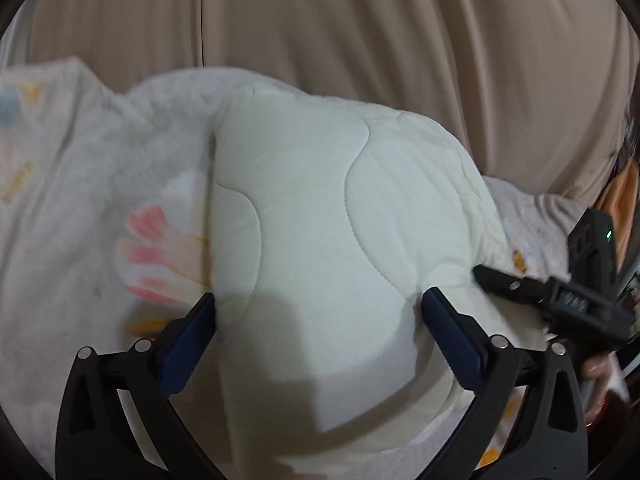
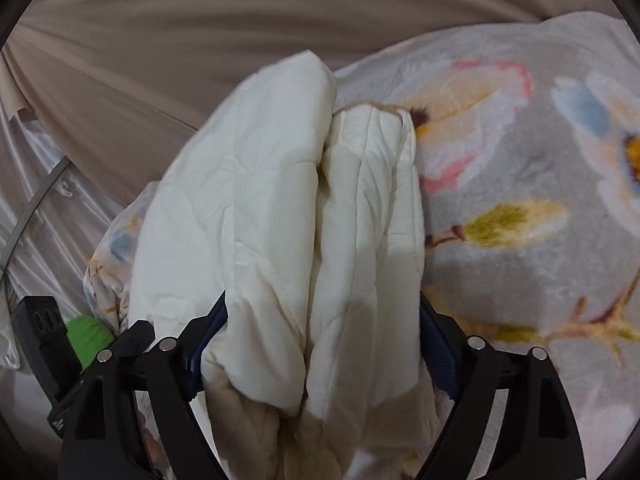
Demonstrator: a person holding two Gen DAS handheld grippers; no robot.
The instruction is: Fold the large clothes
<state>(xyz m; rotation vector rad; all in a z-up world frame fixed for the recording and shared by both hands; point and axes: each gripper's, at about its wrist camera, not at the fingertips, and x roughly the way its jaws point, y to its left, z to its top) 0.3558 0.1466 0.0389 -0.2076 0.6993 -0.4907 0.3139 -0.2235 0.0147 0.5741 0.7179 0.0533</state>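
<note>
Nearest, lower middle of the left wrist view: my left gripper has its jaws wide, both pads clear of the cream quilt bulging between them. Lower middle of the right wrist view: my right gripper straddles the quilt's stacked folds, jaws partly spread; whether the pads press I cannot tell.

The quilt lies folded on a floral blanket, beige curtain beyond. I judge it light, puffy, springy, so folds will reopen; grip at stitched edges through all layers.

Only the right view shows the layered fold edges; only the left shows the smooth top panel.
</note>
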